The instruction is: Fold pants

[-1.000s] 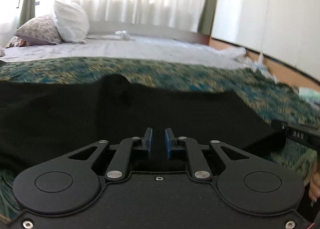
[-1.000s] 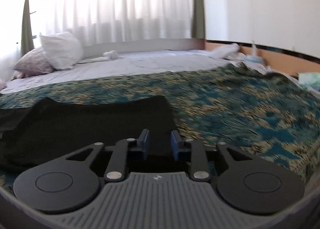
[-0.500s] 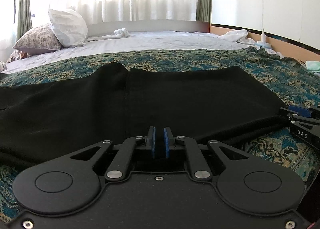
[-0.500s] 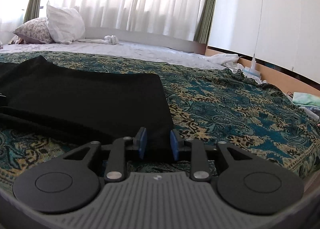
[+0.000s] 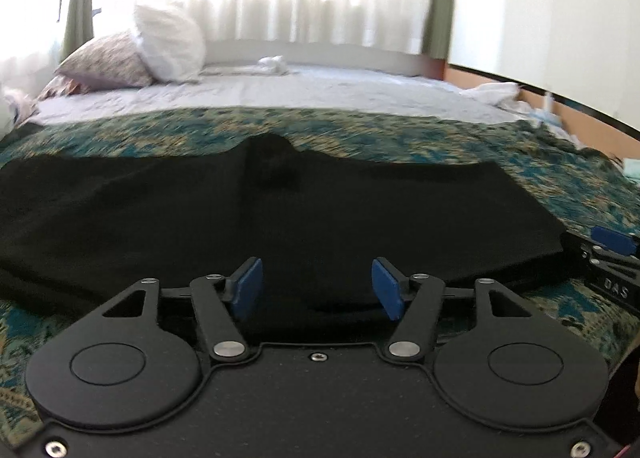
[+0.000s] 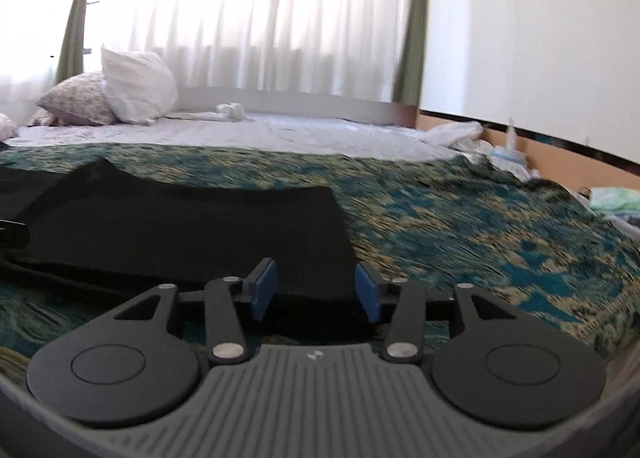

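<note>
1. Fingers (image 5: 248, 288) of the left gripper (image 5: 318, 288) are spreading, pads clear of the cloth.
2. Right gripper (image 6: 316, 290) fingers (image 6: 265, 289) are spreading too, gripping nothing.
3. Black pants (image 5: 280, 218) lie flat on the bed's patterned cover (image 6: 460, 218).

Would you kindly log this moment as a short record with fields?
garment: black pants, lying flat, folded over
surface: patterned bedspread
left gripper: jaws opening, pants edge between the fingers, not pressed
right gripper: jaws opening, over the pants' right end
background: white pillow, floral pillow, curtains
</note>
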Demonstrator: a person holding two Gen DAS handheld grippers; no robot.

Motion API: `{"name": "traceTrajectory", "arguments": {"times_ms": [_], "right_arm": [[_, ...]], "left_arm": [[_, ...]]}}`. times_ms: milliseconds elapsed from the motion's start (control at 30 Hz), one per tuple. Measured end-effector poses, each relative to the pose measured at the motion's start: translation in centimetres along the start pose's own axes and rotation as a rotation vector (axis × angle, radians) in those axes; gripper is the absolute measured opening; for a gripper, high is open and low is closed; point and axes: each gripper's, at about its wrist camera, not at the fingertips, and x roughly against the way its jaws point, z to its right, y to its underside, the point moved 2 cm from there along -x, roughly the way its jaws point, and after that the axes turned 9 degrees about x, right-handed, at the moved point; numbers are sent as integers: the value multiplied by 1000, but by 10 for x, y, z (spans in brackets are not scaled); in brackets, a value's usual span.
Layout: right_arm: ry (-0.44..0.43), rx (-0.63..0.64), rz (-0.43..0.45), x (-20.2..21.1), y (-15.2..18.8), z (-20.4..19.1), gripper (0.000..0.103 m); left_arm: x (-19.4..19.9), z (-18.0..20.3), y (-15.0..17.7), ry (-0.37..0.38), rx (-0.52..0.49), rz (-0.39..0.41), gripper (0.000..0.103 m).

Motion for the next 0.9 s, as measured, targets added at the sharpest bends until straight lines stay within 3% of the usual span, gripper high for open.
{"name": "traceTrajectory", "arguments": {"times_ms": [100,300,667,900], "right_arm": [[-46,31,20,-2,-11,-26,68],[-154,78,37,-10,-31,-80,72],[-247,123,-64,-38,-57,-161,72],[-223,204,-62,-35,-47,-178,72]], "left_arm": [[-1,-13,-4,-25,33,-15,62],[4,-37,-10,-87,37,10,79],[9,-96,-22,-176,106,38,93],[20,-157,-34,-354,191,141,103]]}}
